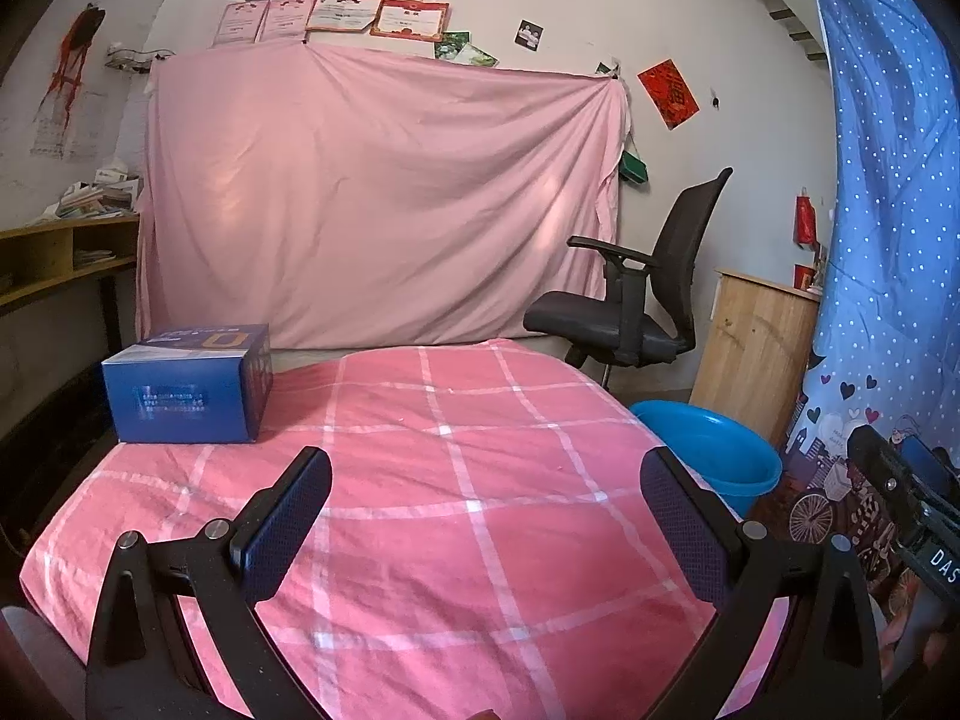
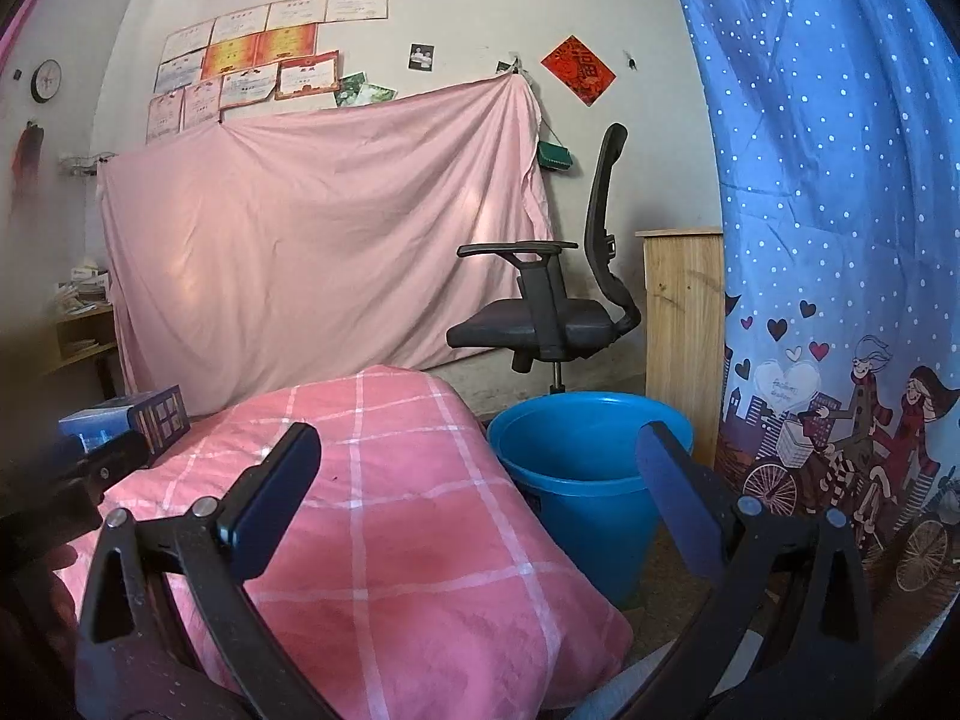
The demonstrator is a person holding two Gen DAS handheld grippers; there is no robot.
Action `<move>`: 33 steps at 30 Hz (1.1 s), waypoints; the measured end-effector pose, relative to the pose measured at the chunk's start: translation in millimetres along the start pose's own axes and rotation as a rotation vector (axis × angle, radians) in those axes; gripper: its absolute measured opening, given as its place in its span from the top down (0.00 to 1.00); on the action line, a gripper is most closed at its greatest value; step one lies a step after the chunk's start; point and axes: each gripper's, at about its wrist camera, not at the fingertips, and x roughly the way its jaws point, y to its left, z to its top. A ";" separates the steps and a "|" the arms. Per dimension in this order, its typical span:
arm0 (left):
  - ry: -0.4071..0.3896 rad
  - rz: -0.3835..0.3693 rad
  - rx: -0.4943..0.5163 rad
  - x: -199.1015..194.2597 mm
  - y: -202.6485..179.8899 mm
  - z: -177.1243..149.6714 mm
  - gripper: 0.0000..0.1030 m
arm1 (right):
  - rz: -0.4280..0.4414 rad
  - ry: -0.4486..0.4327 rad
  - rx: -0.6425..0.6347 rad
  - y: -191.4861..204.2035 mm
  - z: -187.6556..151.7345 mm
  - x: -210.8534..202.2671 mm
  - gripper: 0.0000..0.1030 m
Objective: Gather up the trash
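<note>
two grippers were up over a pink checked cloth (image 1: 456,480), both with fingers spread wide and nothing between them. left gripper (image 1: 486,504) hovered above the middle of the cloth, pads (image 1: 282,522) apart and clear of the fabric as far as could be told. right gripper (image 2: 480,480) sat over the cloth's right edge, its gap framing cloth on one side and a blue bucket (image 2: 576,480) on the other.

blue box (image 1: 189,384), the only loose item seen on the cloth, lay at 10 o'clock from the left gripper, well apart from its fingers, at the far left corner. from the right wrist view the same box showed at 9 o'clock, partly hidden behind the other gripper's body.

bucket stood on the floor just beside the cloth's right side, at 2 o'clock from the left gripper; inside looked empty from what showed. black office chair (image 2: 540,312) stood beyond it at 12 o'clock, a wooden cabinet (image 2: 684,324) to its right, a pink sheet (image 1: 384,198) hung on the back wall.
</note>
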 end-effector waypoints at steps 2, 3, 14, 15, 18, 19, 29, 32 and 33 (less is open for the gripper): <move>-0.001 0.001 -0.002 -2.0 1.0 -0.6 0.02 | -0.001 0.001 -0.009 2.3 -1.1 -1.3 0.00; -0.001 0.002 -0.002 -3.0 1.7 -1.4 0.02 | 0.000 0.003 -0.016 4.0 -1.9 -1.9 0.00; -0.005 0.059 0.007 -17.2 19.4 -18.2 0.02 | 0.012 0.016 -0.040 14.9 -16.8 -5.9 0.00; -0.007 0.064 0.011 -18.3 20.9 -19.3 0.02 | 0.017 0.019 -0.038 15.9 -17.9 -6.0 0.00; -0.013 0.076 0.024 -21.6 22.7 -23.5 0.02 | 0.027 0.030 -0.046 19.9 -21.8 -4.6 0.00; -0.011 0.076 0.026 -22.0 22.7 -25.2 0.02 | 0.030 0.032 -0.050 20.8 -22.4 -3.9 0.00; 0.007 0.080 0.031 -17.0 24.8 -30.5 0.02 | 0.039 0.056 -0.057 24.9 -28.9 2.3 0.00; 0.005 0.078 0.036 -16.7 23.9 -30.7 0.02 | 0.040 0.056 -0.057 24.7 -29.1 2.3 0.00; 0.005 0.078 0.038 -17.0 23.8 -31.3 0.02 | 0.041 0.056 -0.057 24.8 -29.2 2.3 0.00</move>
